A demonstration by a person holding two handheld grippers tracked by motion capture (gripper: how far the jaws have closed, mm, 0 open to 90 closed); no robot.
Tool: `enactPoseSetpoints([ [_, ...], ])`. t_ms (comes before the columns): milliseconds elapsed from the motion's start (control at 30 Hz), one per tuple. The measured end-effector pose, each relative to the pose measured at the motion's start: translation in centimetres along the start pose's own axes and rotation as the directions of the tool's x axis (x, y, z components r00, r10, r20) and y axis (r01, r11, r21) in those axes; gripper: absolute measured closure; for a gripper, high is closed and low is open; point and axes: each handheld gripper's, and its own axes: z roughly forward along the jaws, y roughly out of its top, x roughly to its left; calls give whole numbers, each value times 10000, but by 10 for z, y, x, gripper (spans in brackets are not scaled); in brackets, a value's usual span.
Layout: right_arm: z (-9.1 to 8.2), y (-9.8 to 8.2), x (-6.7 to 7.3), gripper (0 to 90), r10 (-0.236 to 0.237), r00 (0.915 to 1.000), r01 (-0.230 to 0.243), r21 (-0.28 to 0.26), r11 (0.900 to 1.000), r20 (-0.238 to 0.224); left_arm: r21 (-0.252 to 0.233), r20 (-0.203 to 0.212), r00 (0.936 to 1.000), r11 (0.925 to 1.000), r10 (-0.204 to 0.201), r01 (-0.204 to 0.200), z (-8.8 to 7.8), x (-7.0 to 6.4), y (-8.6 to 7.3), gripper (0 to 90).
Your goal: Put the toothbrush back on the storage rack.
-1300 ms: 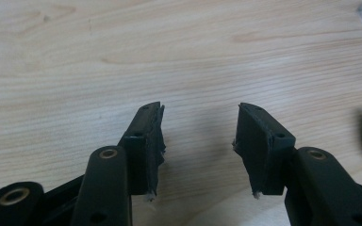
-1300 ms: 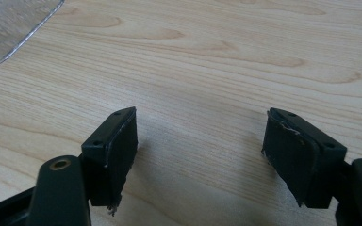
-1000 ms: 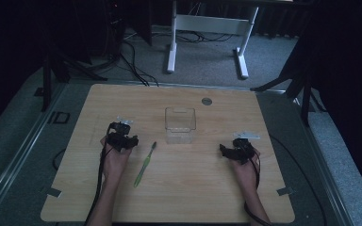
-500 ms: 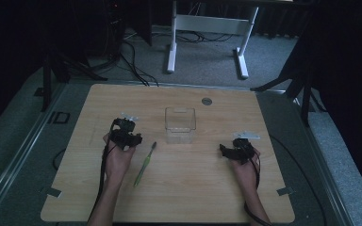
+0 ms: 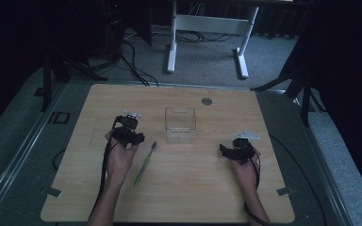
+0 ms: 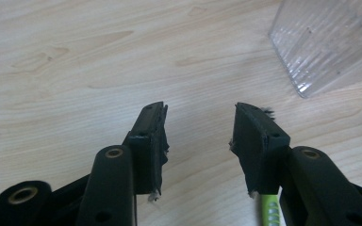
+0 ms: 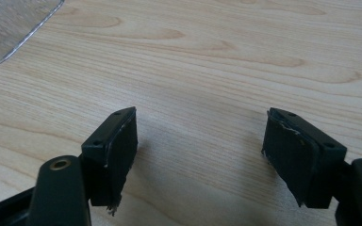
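A green toothbrush [image 5: 144, 165] lies flat on the wooden table [image 5: 188, 197], just right of the person's left hand. My left gripper [image 5: 130, 133] hovers a little above the wood beside the brush head. In the left gripper view its jaws [image 6: 200, 113] stand apart with bare wood between them; they have just been closing a little. The green handle [image 6: 269, 212] peeks out from under the right-hand jaw. A clear plastic box [image 5: 180, 124] stands upright at mid-table. My right gripper [image 5: 228, 150] rests low at the right, its jaws [image 7: 202, 117] wide apart over bare wood.
A corner of the clear box [image 6: 327, 42] shows at the top right of the left gripper view, and another corner [image 7: 9, 23] at the top left of the right gripper view. A round grommet [image 5: 207, 100] sits near the table's far edge. A white desk frame [image 5: 207, 28] stands on the floor beyond.
My left gripper has lifted and shifted slightly toward the far side. The toothbrush, the box and the right gripper have stayed where they were.
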Motion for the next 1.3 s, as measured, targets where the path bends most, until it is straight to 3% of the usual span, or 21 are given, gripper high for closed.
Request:
enactPoseSetpoints([
  [633, 0, 0, 0, 267, 10, 10000, -10, -5, 10000, -10, 678, 347, 9993, 9976, 121, -144, 3, -8, 0, 540],
  [1300, 0, 0, 0, 267, 50, 10000, -50, -11, 10000, -31, 1467, 691, 9963, 9874, 503, -600, 6, -22, -2, 549],
])
